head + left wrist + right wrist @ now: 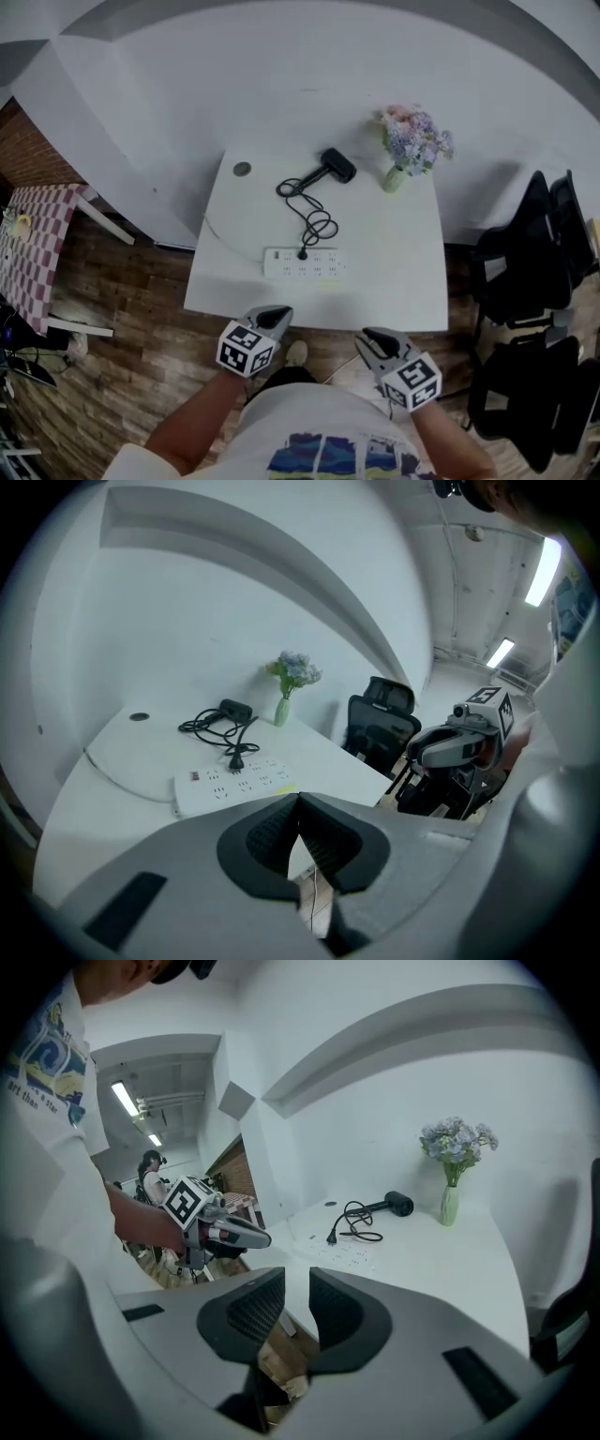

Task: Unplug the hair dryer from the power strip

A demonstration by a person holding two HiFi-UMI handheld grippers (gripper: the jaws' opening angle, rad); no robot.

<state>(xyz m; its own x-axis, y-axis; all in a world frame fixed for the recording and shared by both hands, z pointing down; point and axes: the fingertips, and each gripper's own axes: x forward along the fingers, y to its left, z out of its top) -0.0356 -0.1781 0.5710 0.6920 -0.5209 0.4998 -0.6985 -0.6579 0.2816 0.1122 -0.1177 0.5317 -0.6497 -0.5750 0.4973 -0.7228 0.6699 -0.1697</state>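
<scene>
Not begun: the plug (302, 253) sits in the strip (323, 266); left gripper (275, 314) clenched empty, right gripper (369, 335) released, both short of the desk (394, 281).

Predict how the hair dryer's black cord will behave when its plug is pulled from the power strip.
Probably floppy: the cord lies in loose loops, so it should trail limply. The plug sits in the slim power strip, which may lift with it.
</scene>
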